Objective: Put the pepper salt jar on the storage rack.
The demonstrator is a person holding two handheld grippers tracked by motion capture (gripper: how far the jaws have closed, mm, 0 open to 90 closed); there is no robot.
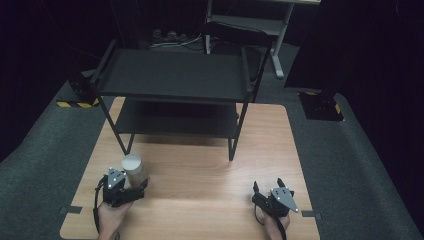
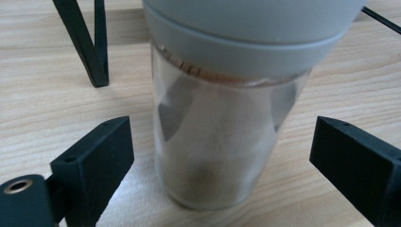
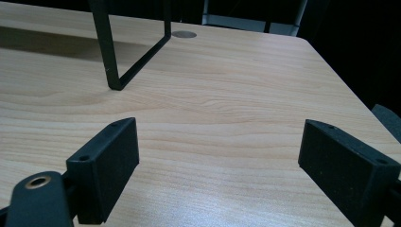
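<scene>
Between left gripper (image 2: 215, 161) fingers (image 2: 97, 165): jar (image 2: 215, 142), small gaps either side. Beyond fingertips: black shelf rack (image 1: 172, 75) legs. Between right gripper (image 3: 220, 165) fingers: bare table (image 3: 227, 109).

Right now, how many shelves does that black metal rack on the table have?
2. The black metal rack has a top shelf with raised side rails, and a lower shelf right under it, partly shadowed. Nothing sits on either shelf as far as shows.
</scene>
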